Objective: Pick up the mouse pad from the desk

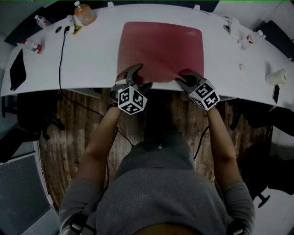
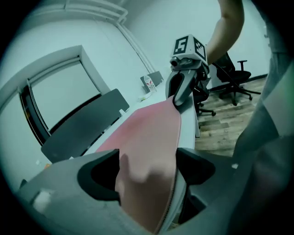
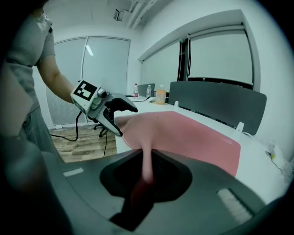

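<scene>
Right tool [image 3: 147,172] was shut narrow on the pad [image 1: 161,48], with the near edge pinched into a thin fold between its jaws. Left tool [image 2: 147,170] stood wide: the pad's other near corner lay between its jaws, but neither pad looked to press on it. Between the two tools the near edge was raised a little at the front rim of the worktop [image 1: 92,59], while the rest of the pad lay flat on it, reaching toward the far side.

By my reading, the step in hand was getting a second hold before the lift. Doing it well probably meant sliding the left tool further onto the corner so that its jaws took a good bite, then closing firmly. Raised from the right alone, the soft sheet would likely sag and drag, and might slip out of the pinch. With both sides held, an even, level rise would peel it cleanly. The cable [image 1: 62,55] and bottle [image 1: 85,13] lay well apart to the left, so they seemed no hindrance.
</scene>
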`<act>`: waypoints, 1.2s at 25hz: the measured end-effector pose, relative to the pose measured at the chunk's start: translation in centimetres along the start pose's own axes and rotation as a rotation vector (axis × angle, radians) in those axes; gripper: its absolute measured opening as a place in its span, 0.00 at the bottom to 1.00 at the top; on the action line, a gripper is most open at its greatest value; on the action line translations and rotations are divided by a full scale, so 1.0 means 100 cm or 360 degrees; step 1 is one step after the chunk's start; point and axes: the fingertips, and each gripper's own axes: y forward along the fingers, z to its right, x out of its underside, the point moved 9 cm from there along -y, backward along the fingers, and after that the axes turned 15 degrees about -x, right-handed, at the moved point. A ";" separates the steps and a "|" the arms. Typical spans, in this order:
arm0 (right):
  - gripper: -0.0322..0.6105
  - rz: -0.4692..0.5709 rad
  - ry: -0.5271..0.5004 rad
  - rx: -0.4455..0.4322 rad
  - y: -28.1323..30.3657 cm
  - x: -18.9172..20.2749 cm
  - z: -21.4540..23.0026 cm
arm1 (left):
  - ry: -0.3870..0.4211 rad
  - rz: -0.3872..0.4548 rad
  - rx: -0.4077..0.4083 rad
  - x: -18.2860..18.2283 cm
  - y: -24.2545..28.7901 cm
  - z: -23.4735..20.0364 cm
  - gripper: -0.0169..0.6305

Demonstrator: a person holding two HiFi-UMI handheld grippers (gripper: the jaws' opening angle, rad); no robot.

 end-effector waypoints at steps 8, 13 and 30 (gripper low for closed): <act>0.14 0.0148 0.0124 -0.0044 -0.012 -0.017 -0.001 | -0.0045 0.0040 0.0197 -0.027 0.010 0.013 0.73; 0.14 0.0123 0.0101 -0.0093 -0.015 -0.020 -0.002 | 0.0063 0.0064 -0.0021 -0.025 0.015 0.011 0.60; 0.45 -0.0151 -0.0264 0.0350 0.055 -0.016 -0.063 | -0.0132 -0.0084 0.0081 -0.007 0.000 -0.009 0.05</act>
